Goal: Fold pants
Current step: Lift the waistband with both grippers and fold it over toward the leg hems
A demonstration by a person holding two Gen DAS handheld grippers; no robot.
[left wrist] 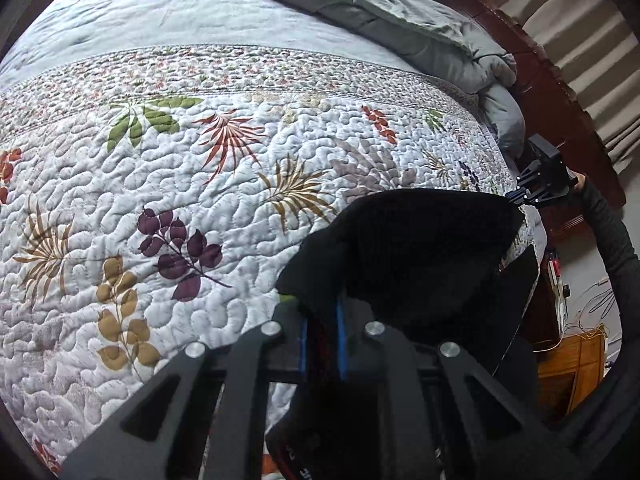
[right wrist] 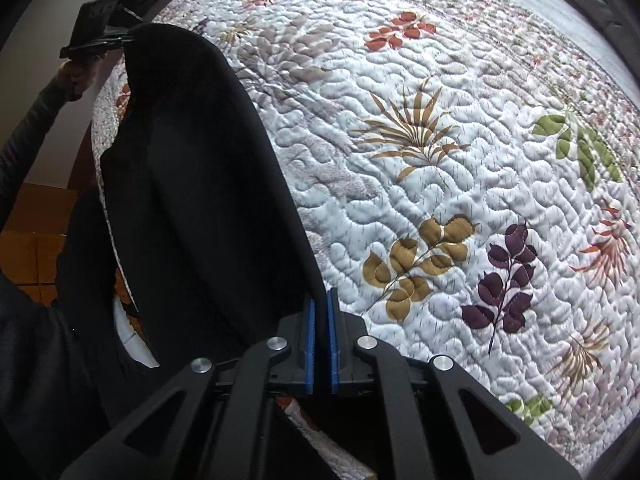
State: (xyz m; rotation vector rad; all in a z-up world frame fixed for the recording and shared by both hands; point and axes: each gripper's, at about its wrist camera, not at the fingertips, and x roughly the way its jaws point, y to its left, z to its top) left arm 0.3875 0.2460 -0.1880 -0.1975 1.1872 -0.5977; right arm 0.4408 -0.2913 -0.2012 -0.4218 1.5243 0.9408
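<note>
Black pants [left wrist: 420, 248] stretch between both clamped tools, above quilt [left wrist: 180, 200].

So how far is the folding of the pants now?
Done: both tongs are shut on the black pants, the left tongs at one end, the right tongs at the other. In hand: the pants hang stretched above the quilt. Left: laying them down and folding; no finished fold shows.
</note>
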